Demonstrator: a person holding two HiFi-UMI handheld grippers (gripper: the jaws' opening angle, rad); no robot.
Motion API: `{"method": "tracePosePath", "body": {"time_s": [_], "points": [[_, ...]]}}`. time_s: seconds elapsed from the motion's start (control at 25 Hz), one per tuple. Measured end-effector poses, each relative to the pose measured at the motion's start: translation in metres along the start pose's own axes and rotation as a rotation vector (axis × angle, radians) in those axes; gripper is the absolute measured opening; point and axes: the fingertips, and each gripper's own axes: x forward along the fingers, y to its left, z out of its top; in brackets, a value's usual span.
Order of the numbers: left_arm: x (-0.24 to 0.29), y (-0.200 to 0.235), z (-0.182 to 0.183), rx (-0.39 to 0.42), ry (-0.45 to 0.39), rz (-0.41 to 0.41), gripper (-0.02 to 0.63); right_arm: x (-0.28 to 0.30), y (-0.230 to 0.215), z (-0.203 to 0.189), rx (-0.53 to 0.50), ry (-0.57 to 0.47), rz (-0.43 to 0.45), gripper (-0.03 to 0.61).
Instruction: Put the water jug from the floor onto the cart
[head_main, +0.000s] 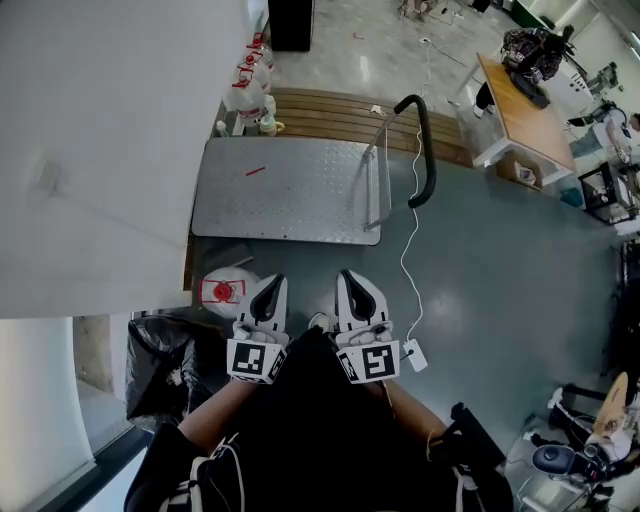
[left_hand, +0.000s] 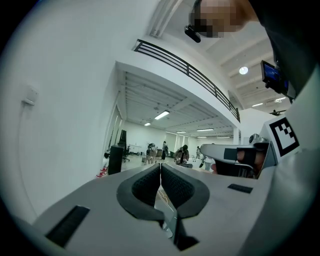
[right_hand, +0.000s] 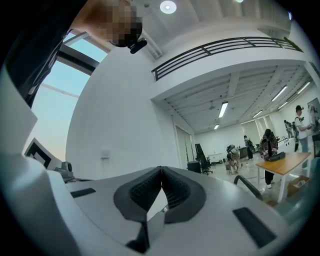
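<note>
A water jug (head_main: 224, 291) with a red cap stands on the floor by the near left corner of the flat grey cart (head_main: 290, 190). My left gripper (head_main: 268, 285) hangs just right of the jug, level and shut, nothing between its jaws. My right gripper (head_main: 350, 280) is beside it, also shut and empty, in front of the cart's near edge. In the left gripper view the left gripper (left_hand: 160, 165) has its pads pressed together. In the right gripper view the right gripper (right_hand: 161, 169) looks the same, with the cart's black handle (right_hand: 246, 185) to the right.
The cart's black handle (head_main: 428, 150) rises at its right end. A white cable with an adapter (head_main: 415, 355) trails over the floor. A black bag (head_main: 160, 365) lies at my left, by a white wall (head_main: 100, 150). More jugs (head_main: 250, 90) stand beyond the cart. A wooden table (head_main: 520, 110) is far right.
</note>
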Motion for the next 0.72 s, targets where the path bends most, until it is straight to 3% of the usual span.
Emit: {"method": "tracePosePath", "body": {"time_s": [0.72], "points": [[0.001, -0.001, -0.004, -0.053, -0.013, 0.059, 0.018, -0.005, -0.018, 0.004, 0.0, -0.023, 0.027, 0.014]]}}
